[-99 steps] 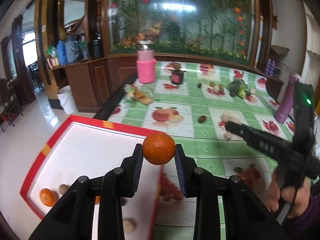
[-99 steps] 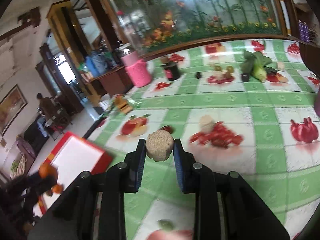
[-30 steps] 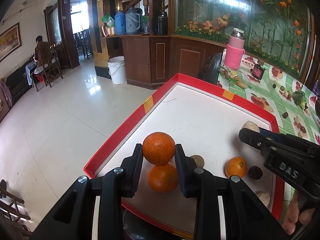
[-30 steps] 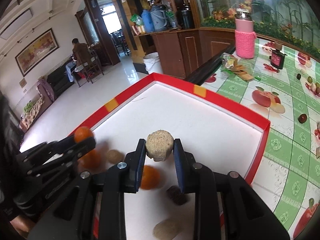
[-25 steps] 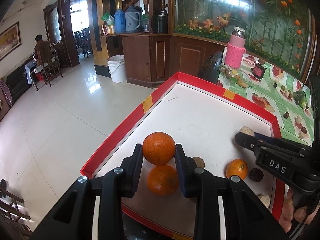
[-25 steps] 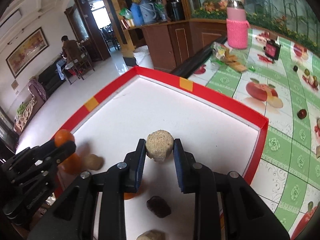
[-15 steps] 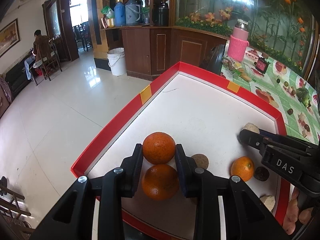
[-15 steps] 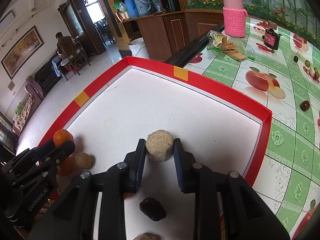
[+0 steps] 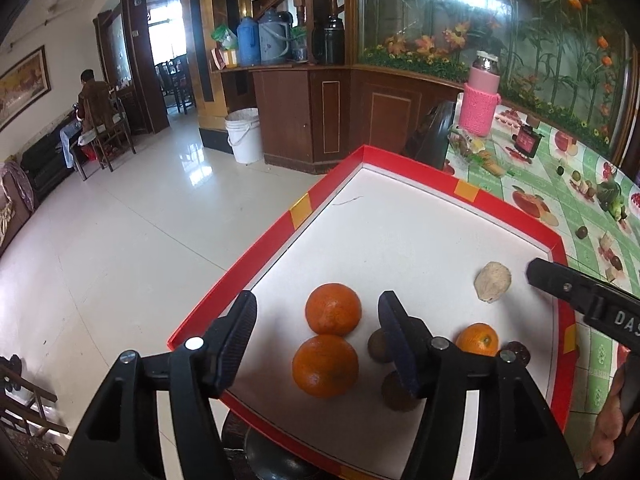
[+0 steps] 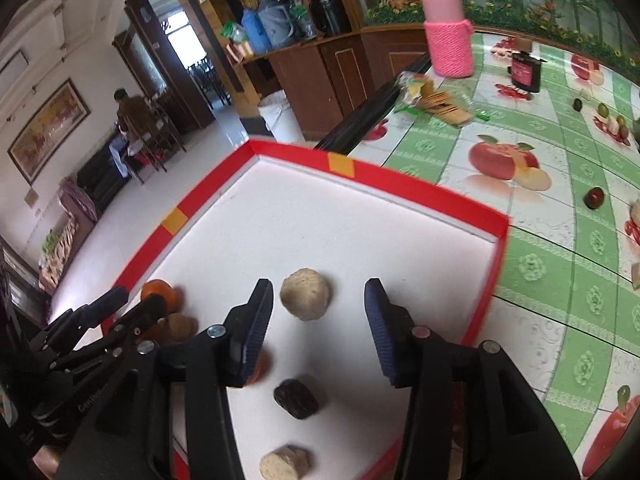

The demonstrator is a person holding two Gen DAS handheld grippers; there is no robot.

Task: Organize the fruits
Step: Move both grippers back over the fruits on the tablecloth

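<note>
A red-rimmed white tray [image 9: 400, 160] [image 10: 400, 184] holds the fruits. My left gripper [image 9: 318, 312] is open above it, and an orange [image 9: 333, 309] lies on the tray between its fingers, touching a second orange [image 9: 325, 365]. A third orange [image 9: 477, 339] and brown fruits [image 9: 378, 345] lie to the right. My right gripper [image 10: 319, 300] is open, with a tan round fruit [image 10: 305, 294] [image 9: 493, 281] resting on the tray between its fingers. A dark fruit [image 10: 296, 398] and another tan piece [image 10: 284, 461] lie nearer.
The tray sits at the edge of a table with a green fruit-print cloth [image 10: 560, 260]. A pink-sleeved jar [image 10: 448, 24], a dark jar [image 10: 525, 68], snack packets [image 10: 432, 100] and a dark loose fruit [image 10: 593, 198] are on the table. Tiled floor lies beyond the tray's left edge.
Both grippers have opened. The left one let go of its orange and the right one let go of the tan fruit; both now rest on the tray.
</note>
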